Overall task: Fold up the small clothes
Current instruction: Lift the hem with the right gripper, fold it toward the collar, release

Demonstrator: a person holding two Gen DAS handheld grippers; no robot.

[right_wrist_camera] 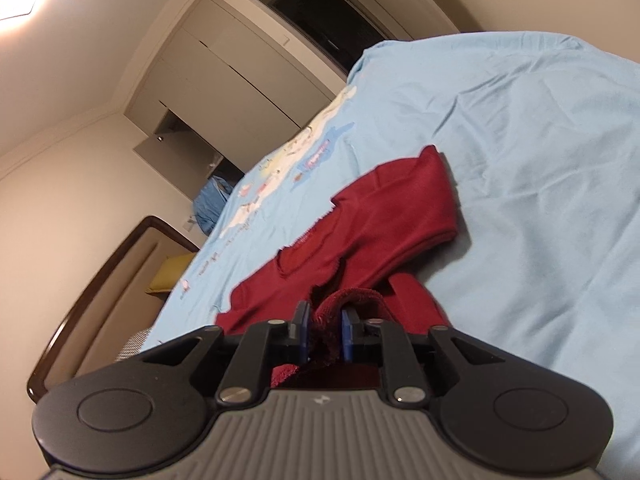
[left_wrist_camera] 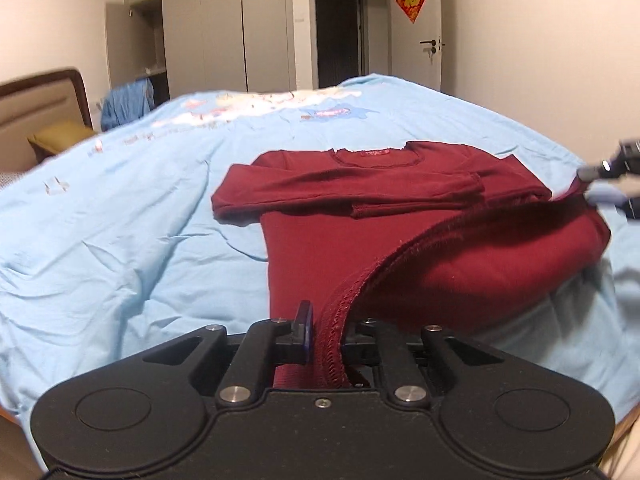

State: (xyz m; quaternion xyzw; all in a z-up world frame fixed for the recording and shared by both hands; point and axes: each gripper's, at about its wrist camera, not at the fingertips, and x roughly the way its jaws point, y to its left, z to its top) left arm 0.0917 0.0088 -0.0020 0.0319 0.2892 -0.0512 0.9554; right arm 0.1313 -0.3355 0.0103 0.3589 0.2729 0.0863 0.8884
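A dark red long-sleeved shirt (left_wrist_camera: 360, 216) lies on the light blue bedspread (left_wrist_camera: 120, 220), collar at the far side, both sleeves folded across the chest. My left gripper (left_wrist_camera: 326, 334) is shut on the shirt's bottom hem and holds it raised off the bed. My right gripper (right_wrist_camera: 325, 330) is shut on the hem's other corner; it also shows at the right edge of the left wrist view (left_wrist_camera: 612, 184). The hem hangs stretched between the two grippers. The shirt (right_wrist_camera: 360, 232) lies ahead of the right gripper, collar towards the far side.
The bedspread (right_wrist_camera: 520, 160) has a printed patch (left_wrist_camera: 256, 104) near the far edge. A headboard (left_wrist_camera: 40, 100) and a yellow pillow (left_wrist_camera: 64, 136) are at the left. Blue cloth (left_wrist_camera: 128, 104) hangs beyond the bed. Wardrobes (left_wrist_camera: 224, 24) and doors stand behind.
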